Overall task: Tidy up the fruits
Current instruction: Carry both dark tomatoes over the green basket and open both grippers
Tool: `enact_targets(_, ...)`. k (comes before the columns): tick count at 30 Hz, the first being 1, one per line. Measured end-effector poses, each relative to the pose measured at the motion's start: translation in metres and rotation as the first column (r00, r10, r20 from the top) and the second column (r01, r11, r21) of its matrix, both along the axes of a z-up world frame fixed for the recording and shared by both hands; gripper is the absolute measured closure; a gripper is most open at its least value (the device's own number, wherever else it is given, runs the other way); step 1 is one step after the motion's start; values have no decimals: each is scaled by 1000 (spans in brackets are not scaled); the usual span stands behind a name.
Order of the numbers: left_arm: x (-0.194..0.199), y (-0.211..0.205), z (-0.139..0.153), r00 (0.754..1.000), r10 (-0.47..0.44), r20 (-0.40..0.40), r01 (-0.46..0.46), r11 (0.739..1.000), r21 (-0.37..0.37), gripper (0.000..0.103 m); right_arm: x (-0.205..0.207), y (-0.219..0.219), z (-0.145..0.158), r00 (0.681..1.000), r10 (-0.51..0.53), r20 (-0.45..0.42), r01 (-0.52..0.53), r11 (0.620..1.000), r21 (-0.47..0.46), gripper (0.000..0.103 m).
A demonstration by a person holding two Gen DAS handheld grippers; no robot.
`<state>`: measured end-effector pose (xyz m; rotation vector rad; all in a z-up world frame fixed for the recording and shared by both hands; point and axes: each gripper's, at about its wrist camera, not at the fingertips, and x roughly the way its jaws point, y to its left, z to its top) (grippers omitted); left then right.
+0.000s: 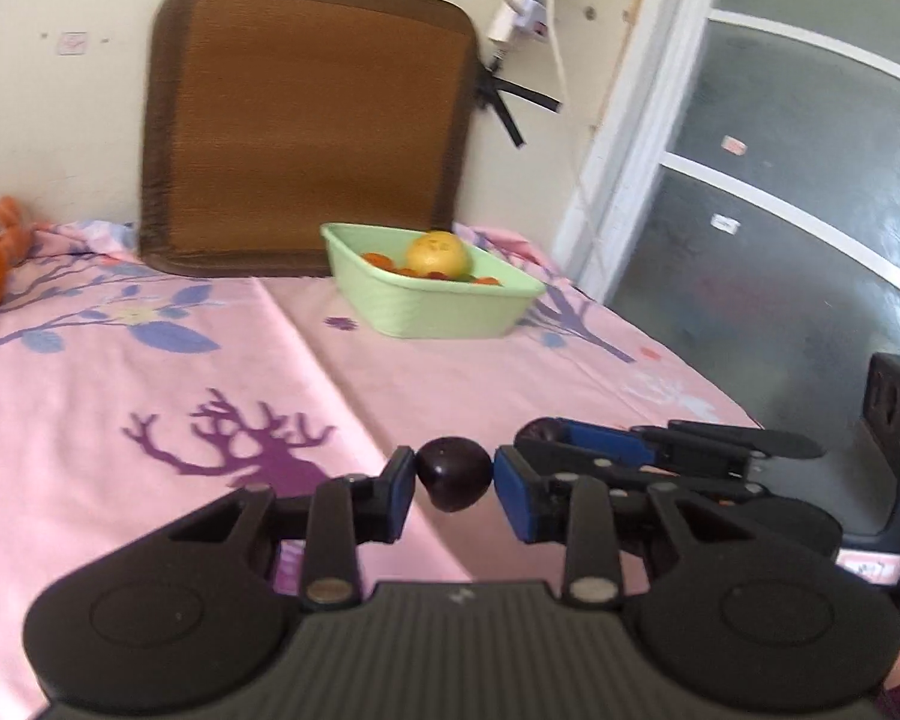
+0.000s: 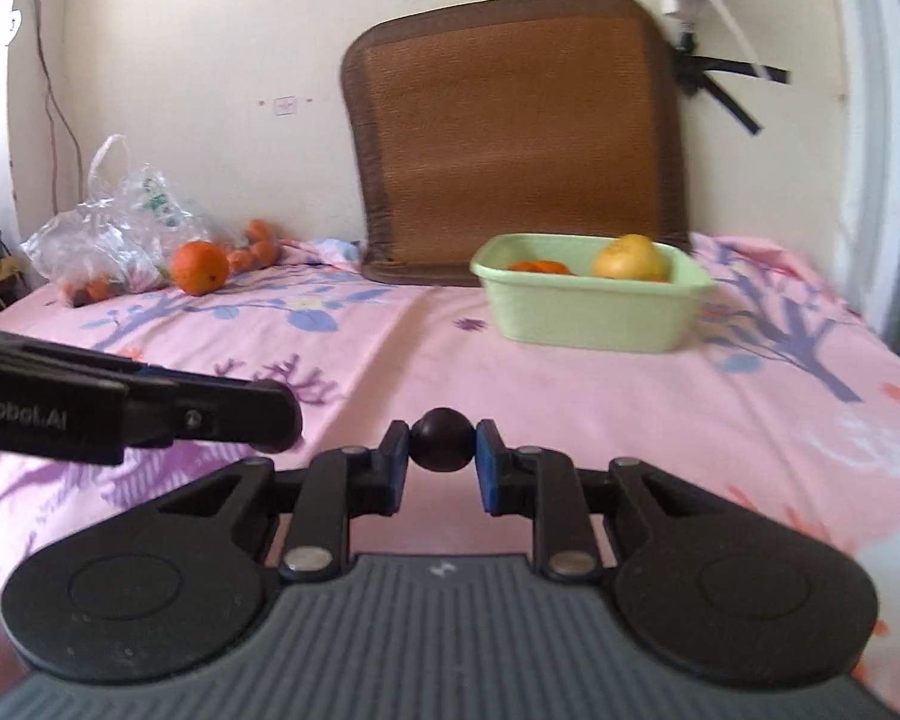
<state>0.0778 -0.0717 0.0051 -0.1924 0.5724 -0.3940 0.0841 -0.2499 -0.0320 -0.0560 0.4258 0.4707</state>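
In the left wrist view my left gripper (image 1: 453,476) is shut on a dark purple plum (image 1: 453,489) just above the pink bedsheet. My right gripper (image 2: 443,443) is shut on a second dark plum (image 2: 443,450) in the same way. The two grippers sit side by side. The right gripper (image 1: 537,433) shows to the right in the left wrist view, and the left gripper (image 2: 273,420) reaches in from the left in the right wrist view. Farther back stands a light green basin (image 1: 450,315) (image 2: 588,318) holding a yellow fruit (image 1: 438,252) (image 2: 627,257) and small orange fruits (image 2: 537,267).
A brown cushion (image 2: 516,138) leans on the wall behind the basin. At the back left lie an orange (image 2: 199,267), small tangerines (image 2: 258,249) and a clear plastic bag (image 2: 108,228). A glass door (image 1: 780,180) borders the bed on the right.
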Motion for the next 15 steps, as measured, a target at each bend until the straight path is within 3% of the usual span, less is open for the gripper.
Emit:
enact_targets(6, 4, -48, -24, 998, -52, -34, 54, 996, 71, 73, -20, -37, -17, 996, -91, -12, 91, 995, -41, 76)
enact_targets(9, -2, -57, -26, 999, -44, -12, 45, 990, 136, 68, -19, -33, -25, 996, -84, -15, 83, 995, -51, 73)
enact_targets(11, -8, -61, -24, 1000, -22, 11, 20, 983, 182, 55, -21, -31, -27, 997, -83, 5, 83, 995, -64, 72)
enact_targets(15, -7, -65, -24, 1000, -30, 6, 28, 979, 201, 53, -26, -35, -28, 997, -81, 19, 82, 995, -58, 72)
